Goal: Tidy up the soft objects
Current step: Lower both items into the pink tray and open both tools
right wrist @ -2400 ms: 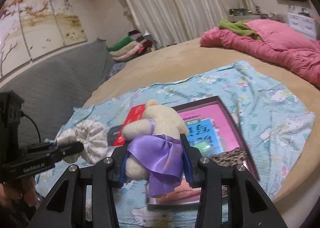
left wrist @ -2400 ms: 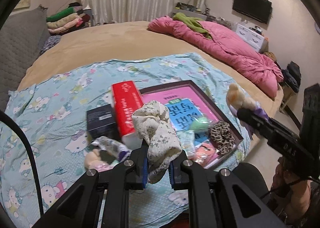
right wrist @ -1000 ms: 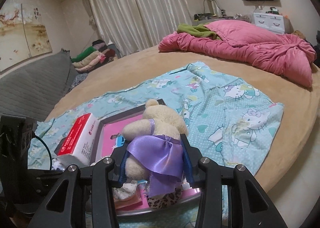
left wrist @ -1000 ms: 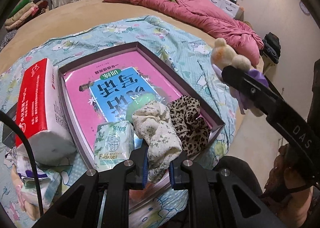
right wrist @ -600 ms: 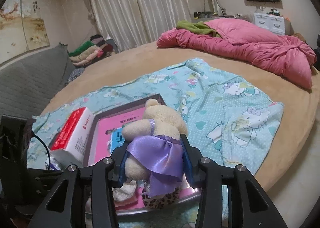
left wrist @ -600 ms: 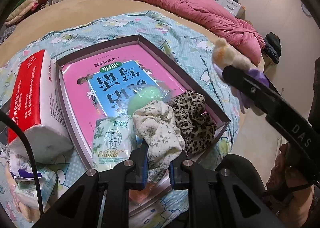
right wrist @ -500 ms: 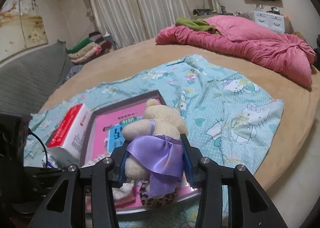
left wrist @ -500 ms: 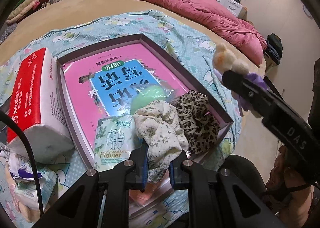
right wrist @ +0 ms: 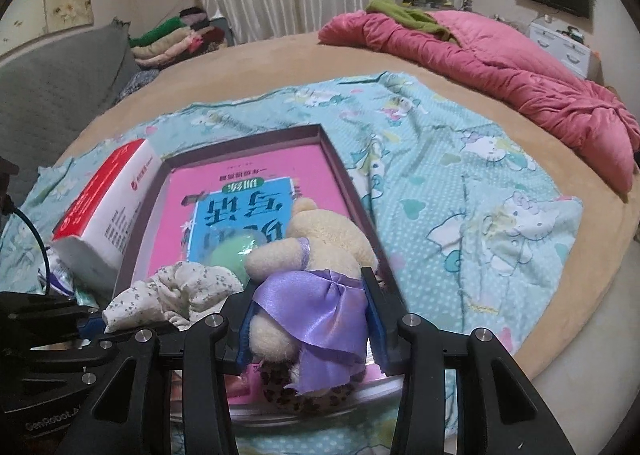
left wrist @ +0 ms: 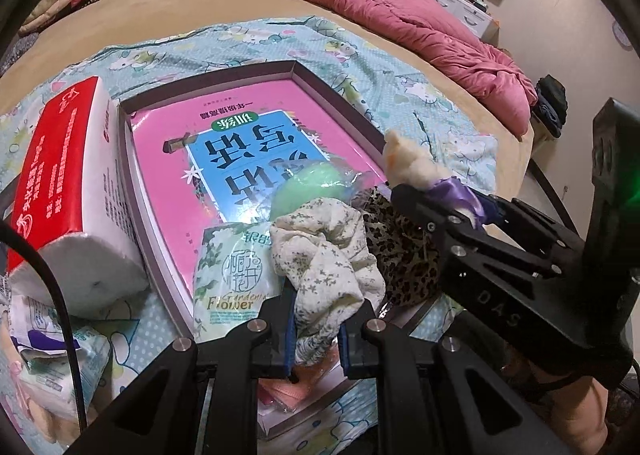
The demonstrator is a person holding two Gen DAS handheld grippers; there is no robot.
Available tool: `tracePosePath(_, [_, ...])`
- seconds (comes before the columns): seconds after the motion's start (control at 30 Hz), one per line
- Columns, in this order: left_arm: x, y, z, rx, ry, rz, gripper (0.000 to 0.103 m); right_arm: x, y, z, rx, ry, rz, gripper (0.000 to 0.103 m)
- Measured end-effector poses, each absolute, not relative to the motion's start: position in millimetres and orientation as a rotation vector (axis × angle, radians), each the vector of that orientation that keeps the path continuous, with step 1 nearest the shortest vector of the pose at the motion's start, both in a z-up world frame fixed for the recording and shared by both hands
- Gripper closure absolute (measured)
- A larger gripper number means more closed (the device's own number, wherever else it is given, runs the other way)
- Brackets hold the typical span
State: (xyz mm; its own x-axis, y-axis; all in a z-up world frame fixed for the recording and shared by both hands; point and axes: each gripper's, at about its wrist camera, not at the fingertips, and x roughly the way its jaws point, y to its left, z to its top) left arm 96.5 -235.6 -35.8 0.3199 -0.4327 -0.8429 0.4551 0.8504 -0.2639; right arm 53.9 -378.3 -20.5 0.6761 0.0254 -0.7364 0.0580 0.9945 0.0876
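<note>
1. Left wrist view: left gripper (left wrist: 317, 339) narrow, jaws pinching one floral scrunchie (left wrist: 326, 255), cream crinkled fabric with small green print. It hangs over the near end of the box lid (left wrist: 320, 81).
2. Right wrist view: right gripper (right wrist: 310, 325) mid-width, clamped on one plush bear (right wrist: 320, 243), cream fuzzy pile with a shiny purple satin skirt (right wrist: 316, 311). Bear is above the lid's near right corner.
3. Lid: shallow rectangular tray, dark brown rim, one glossy pink-and-blue book (left wrist: 236, 143) flat inside.
4. On the book: one leopard-print scrunchie (left wrist: 400, 251), one round pale green item in clear wrap (left wrist: 310, 189), one soft tissue pack (left wrist: 230, 275) printed "Flower".
5. Left of the lid, touching it: one red-and-white tissue brick (left wrist: 68, 191).
6. All sit on a teal cartoon-cat sheet (right wrist: 460, 183) over a tan round bed; crumpled pink quilt (right wrist: 500, 55) well apart at the back.
</note>
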Motion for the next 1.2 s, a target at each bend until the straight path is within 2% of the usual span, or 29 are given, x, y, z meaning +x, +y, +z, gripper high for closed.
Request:
tracePosePath(0.3, [96.1,-234.3,-37.3,0.024,1.105,-0.584,0.086,56.1,-381.1,-24.6,0.174,0.845,0.009,0.054])
tracePosePath(0.6, [95.3,-233.5,-34.2,0.026,1.095,-0.574,0.086,53.3,-388.3,-21.2,0.281,0.805,0.045,0.037])
tracePosePath(0.87, [95.5,-231.4,-33.0,0.019,1.1,-0.568,0.078,48.0,-389.2,-15.2,0.28,0.772,0.023,0.032])
tracePosePath(1.0, [93.9,-231.7,-30.6,0.024,1.091,-0.576,0.07,43.9,-391.3,-12.9,0.282,0.754,0.01,0.03])
tracePosePath(1.07, [93.6,-232.0,-30.3,0.029,1.091,-0.575,0.066,41.7,-392.7,-11.4,0.286,0.745,0.002,0.026])
tracePosePath(1.2, [92.1,-230.8,-28.2,0.034,1.088,-0.568,0.063,40.0,-396.9,-10.5,0.301,0.74,-0.007,0.025])
